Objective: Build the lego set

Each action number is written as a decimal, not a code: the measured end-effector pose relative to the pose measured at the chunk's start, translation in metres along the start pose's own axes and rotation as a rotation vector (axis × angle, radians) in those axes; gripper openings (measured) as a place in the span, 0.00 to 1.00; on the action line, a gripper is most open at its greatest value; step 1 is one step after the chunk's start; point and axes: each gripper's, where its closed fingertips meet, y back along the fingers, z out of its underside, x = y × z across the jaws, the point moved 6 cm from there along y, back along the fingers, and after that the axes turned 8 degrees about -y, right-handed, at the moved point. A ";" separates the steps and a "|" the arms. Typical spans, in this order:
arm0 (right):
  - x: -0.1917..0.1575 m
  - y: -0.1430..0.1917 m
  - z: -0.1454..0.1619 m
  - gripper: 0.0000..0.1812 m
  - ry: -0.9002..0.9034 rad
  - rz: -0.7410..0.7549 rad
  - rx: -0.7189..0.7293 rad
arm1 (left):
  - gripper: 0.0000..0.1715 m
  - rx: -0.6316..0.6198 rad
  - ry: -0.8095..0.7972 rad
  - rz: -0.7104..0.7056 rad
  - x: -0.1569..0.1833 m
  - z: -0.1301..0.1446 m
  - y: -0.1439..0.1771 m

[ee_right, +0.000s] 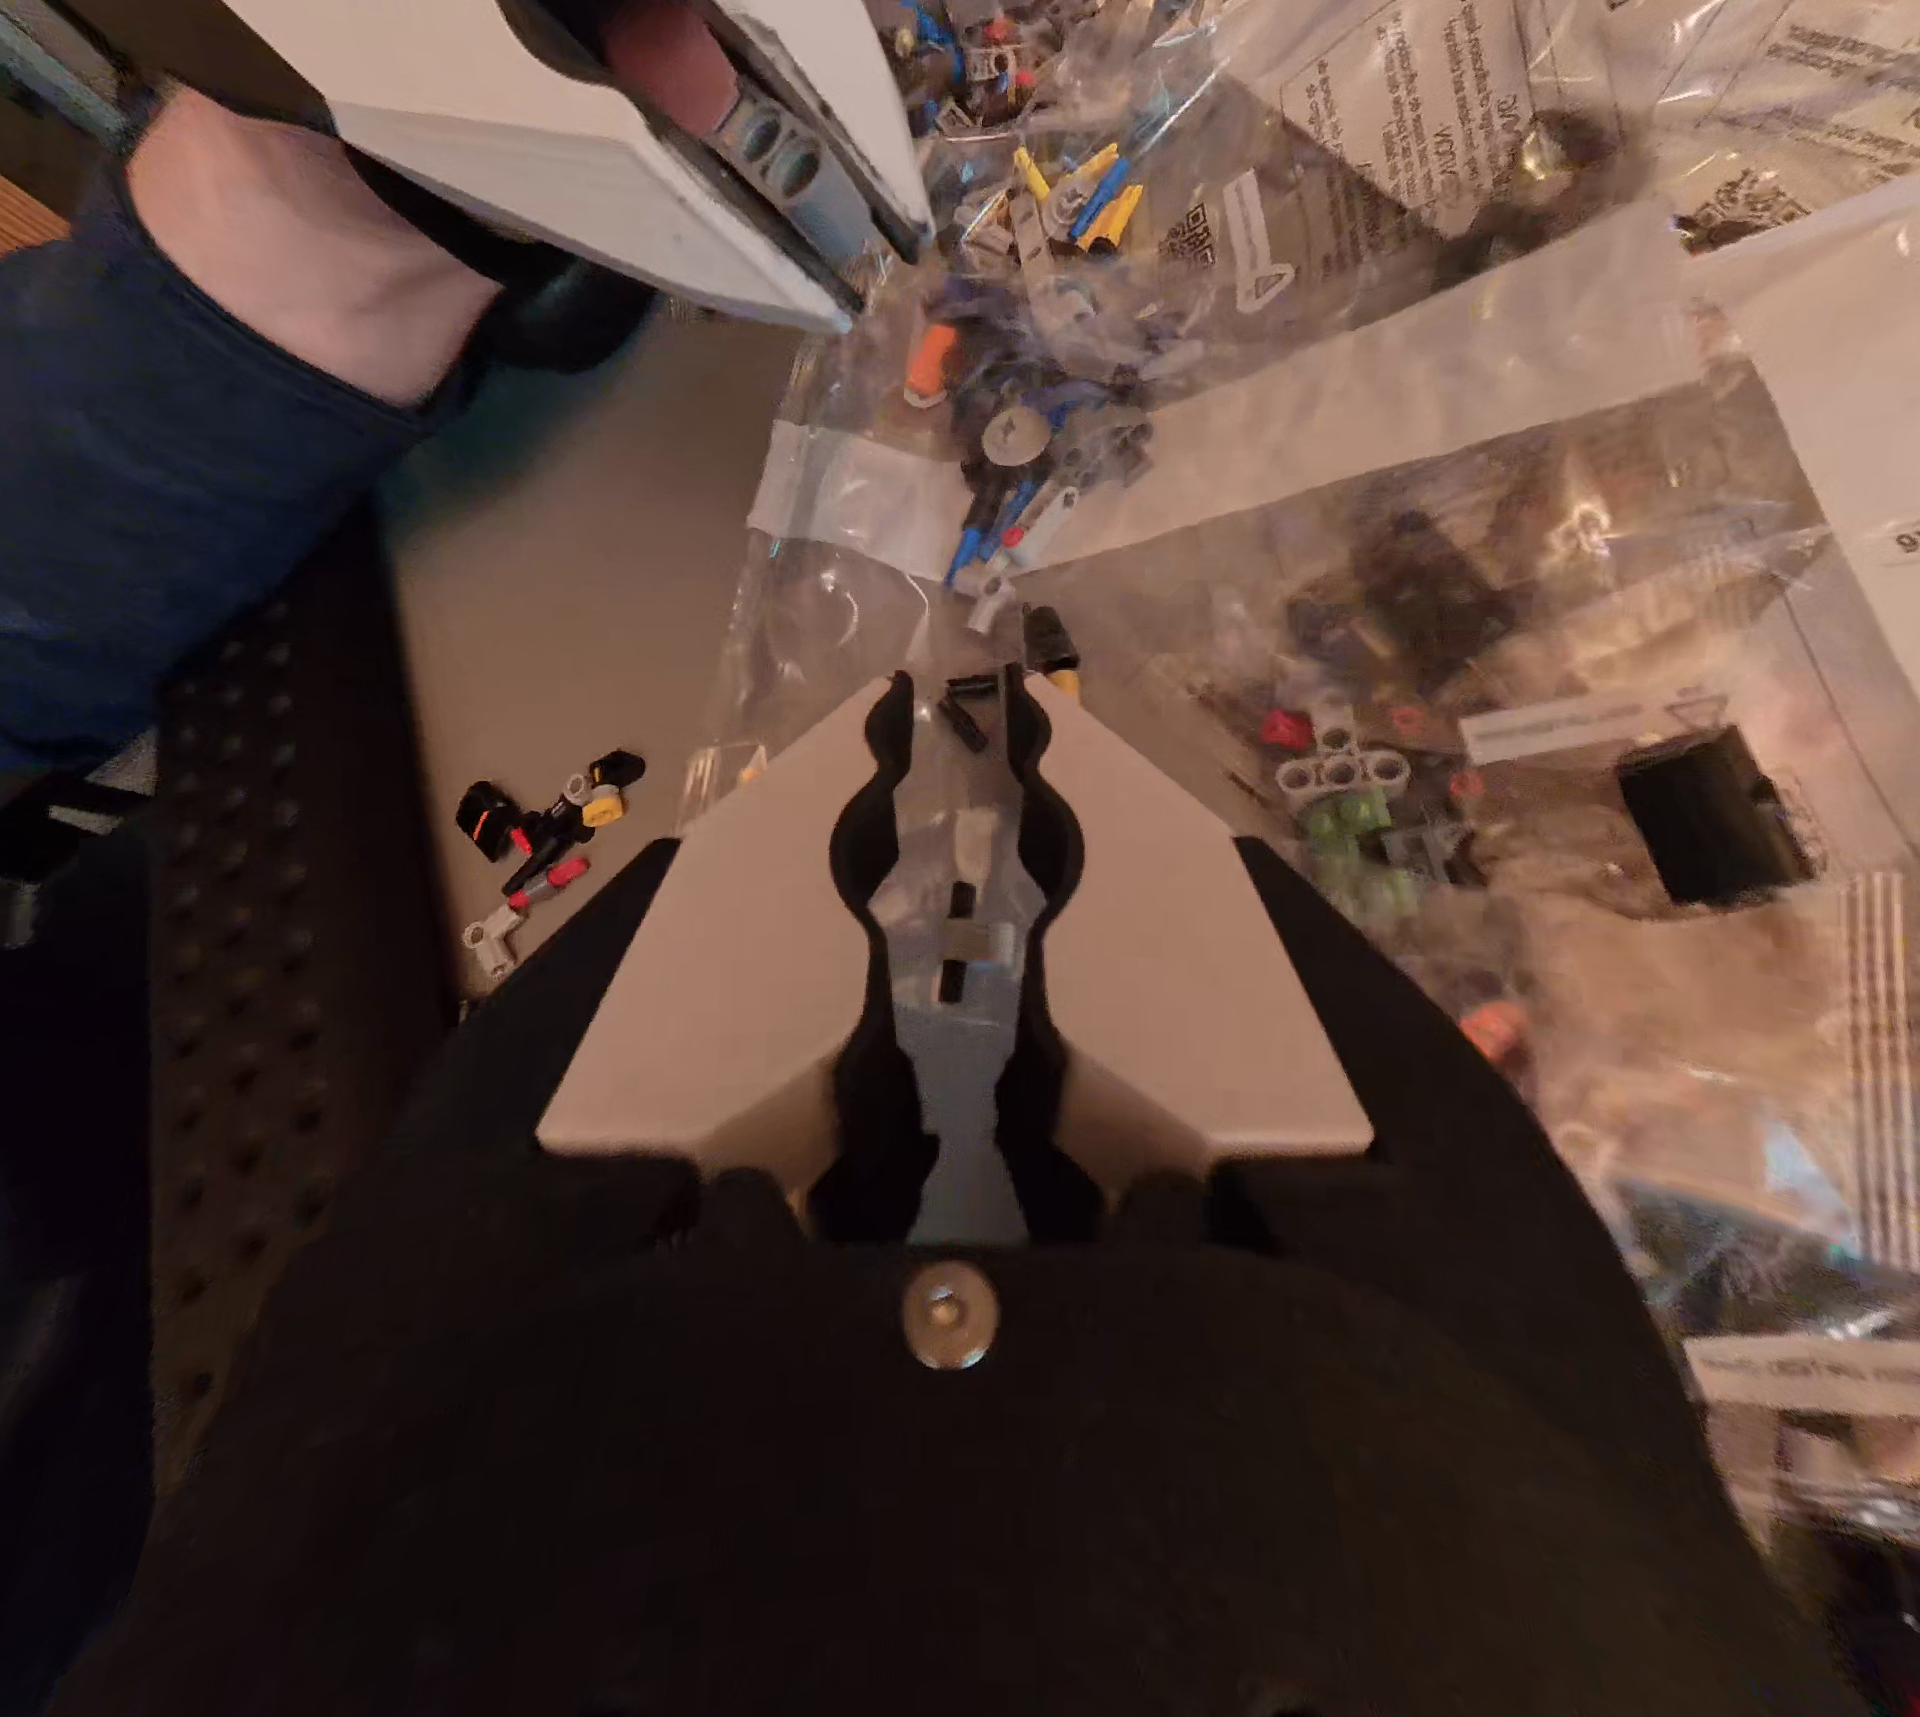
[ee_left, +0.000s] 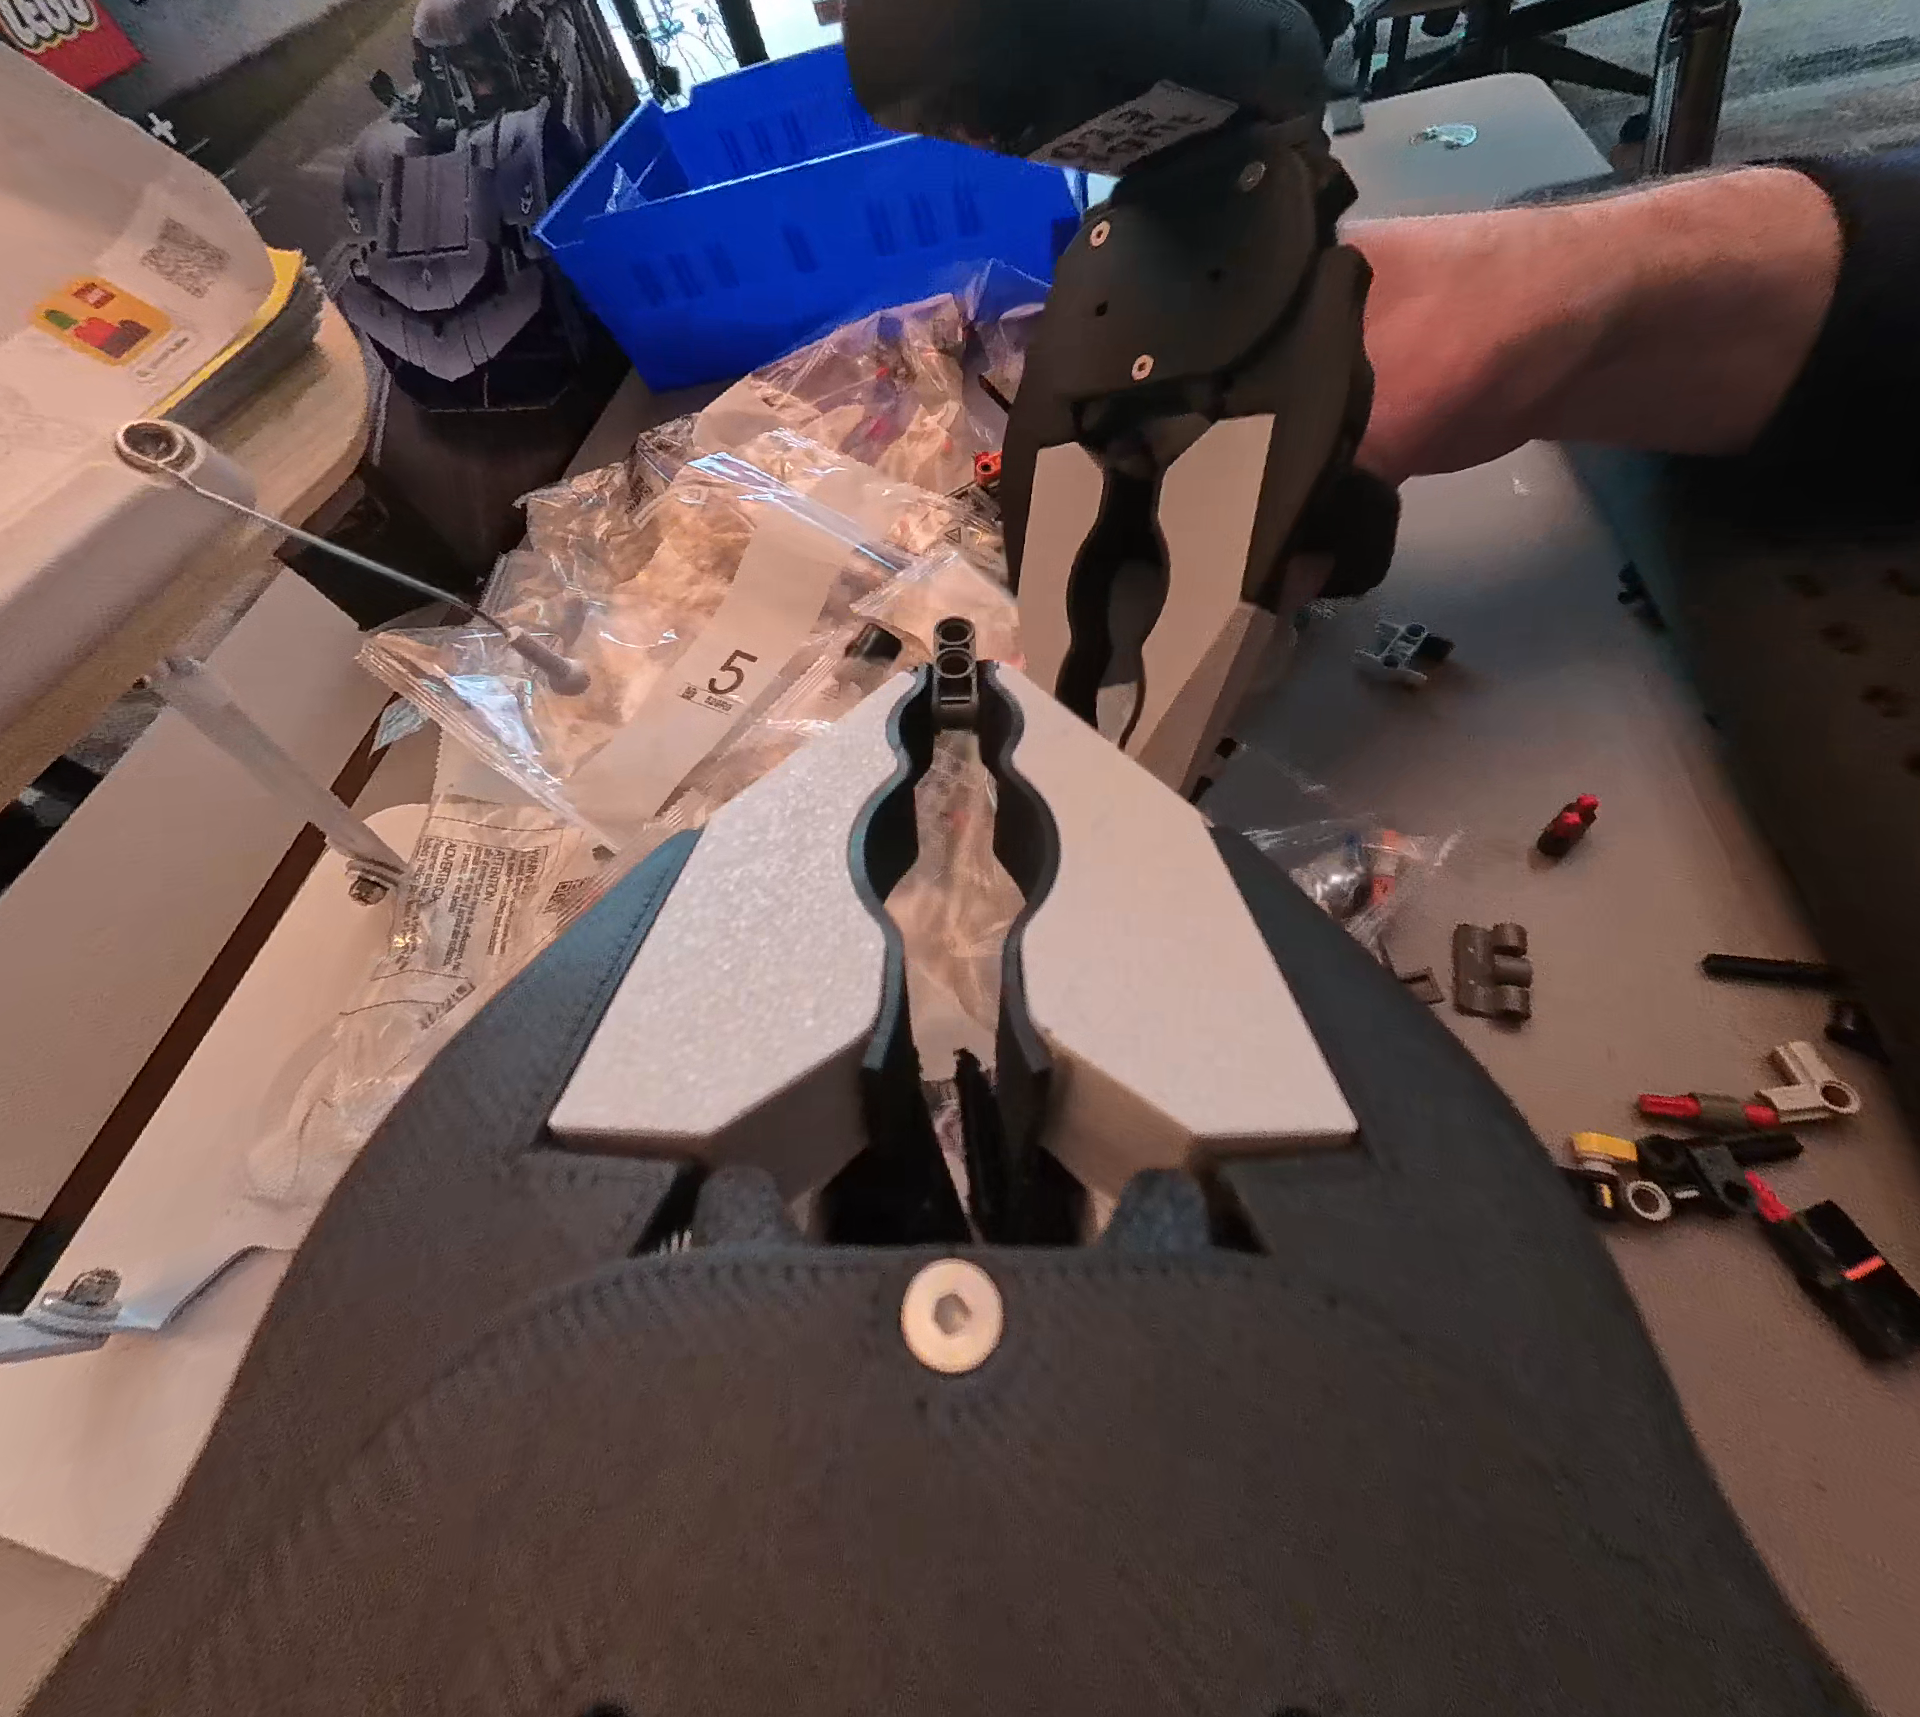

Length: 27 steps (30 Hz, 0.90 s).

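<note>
The open plastic bin (ee_left: pixel 790 233) is solid blue. Beside the bin, the crinkled plastic parts bags (ee_left: pixel 665 587) are clear with white strips. The small holed beam piece (ee_left: pixel 954 668) is dark grey.

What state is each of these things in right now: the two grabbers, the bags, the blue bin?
left gripper: shut on a grey two-hole piece.
right gripper: slightly open, empty, above the bags.
plastic bags: lying heaped, parts inside.
blue bin: upright, open-topped.
loose pieces: scattered on the table.
</note>
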 end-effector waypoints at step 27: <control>-0.005 0.012 0.037 0.07 0.155 0.038 -0.218 | 0.03 -0.009 0.012 -0.036 -0.006 0.003 0.003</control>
